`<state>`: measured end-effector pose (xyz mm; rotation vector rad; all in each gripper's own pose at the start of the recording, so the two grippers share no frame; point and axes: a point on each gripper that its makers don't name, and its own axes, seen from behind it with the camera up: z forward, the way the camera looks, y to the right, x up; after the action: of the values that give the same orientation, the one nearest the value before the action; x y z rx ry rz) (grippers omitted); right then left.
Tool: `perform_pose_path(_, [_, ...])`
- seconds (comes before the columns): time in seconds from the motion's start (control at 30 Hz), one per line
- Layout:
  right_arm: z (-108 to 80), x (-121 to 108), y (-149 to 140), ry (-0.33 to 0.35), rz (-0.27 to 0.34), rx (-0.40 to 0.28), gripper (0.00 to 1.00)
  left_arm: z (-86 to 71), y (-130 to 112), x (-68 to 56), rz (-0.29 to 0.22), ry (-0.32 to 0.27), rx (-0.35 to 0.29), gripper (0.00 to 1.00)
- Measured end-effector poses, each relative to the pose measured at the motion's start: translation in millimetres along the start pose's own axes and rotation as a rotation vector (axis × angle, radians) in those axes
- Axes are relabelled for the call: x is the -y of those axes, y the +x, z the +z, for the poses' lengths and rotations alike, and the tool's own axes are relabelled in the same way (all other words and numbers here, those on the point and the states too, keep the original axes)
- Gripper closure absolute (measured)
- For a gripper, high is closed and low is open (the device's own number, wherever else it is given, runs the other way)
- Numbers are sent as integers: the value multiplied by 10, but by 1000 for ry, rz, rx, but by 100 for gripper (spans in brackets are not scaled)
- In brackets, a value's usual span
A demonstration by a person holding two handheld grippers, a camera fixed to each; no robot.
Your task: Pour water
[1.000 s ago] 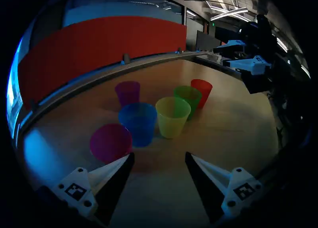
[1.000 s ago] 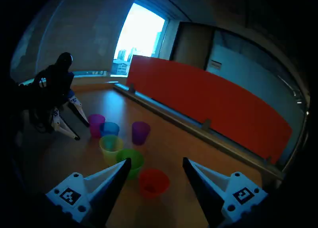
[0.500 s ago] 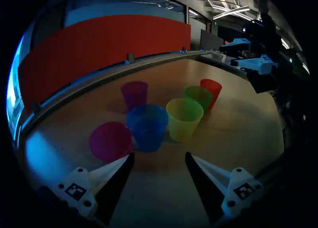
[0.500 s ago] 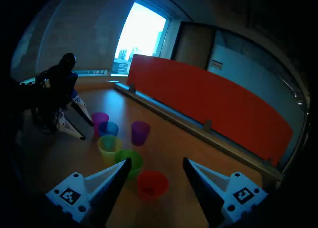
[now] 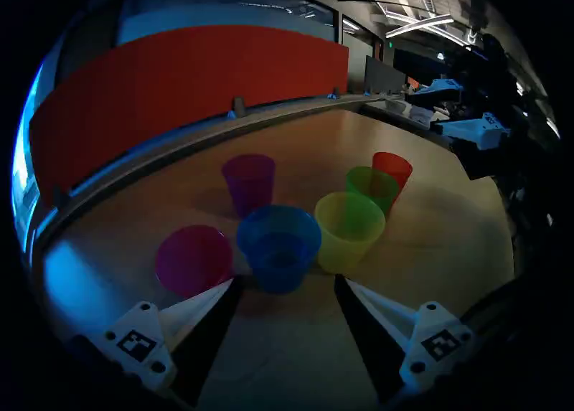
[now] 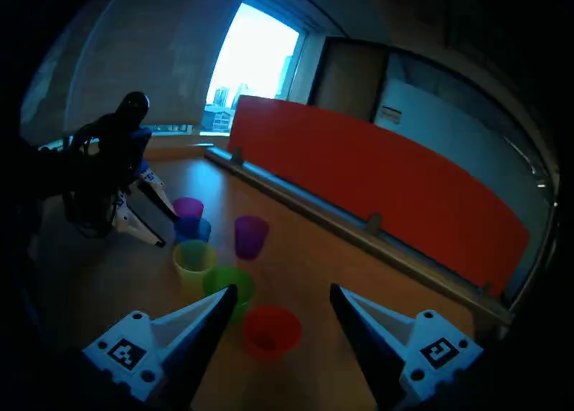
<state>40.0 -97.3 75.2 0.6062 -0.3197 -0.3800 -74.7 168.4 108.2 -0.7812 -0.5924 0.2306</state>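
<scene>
- We see a pink cup (image 5: 194, 259), blue cup (image 5: 278, 247), purple cup (image 5: 248, 183), yellow cup (image 5: 349, 230), green cup (image 5: 371, 187) and red cup (image 5: 392, 170).
- The wall board (image 5: 179, 81) is red.
- Our table (image 5: 430, 217) is brown wood.

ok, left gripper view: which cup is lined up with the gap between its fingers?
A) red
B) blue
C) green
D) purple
B: the blue cup stands just ahead of the open left gripper, centred on its gap, with the magenta cup to its left and the yellow cup to its right.

The right gripper (image 6: 282, 289), jaws apart, hovers near the red cup (image 6: 271, 331).
</scene>
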Motion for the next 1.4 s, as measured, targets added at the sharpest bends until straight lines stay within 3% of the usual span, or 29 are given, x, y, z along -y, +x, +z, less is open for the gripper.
perform_pose_path(0.97, [40, -92, -107, -12, -4, 17, 0, 341, 189, 80, 28, 0, -5, 6])
perform_pose_path(1.27, [53, -88, -108, -15, -7, 19, 0, 370, 200, 102, 40, 8, -7, 6])
perform_pose_path(1.4, [59, -83, -113, -16, -5, 18, 0, 364, 207, 97, 53, 12, -14, 11])
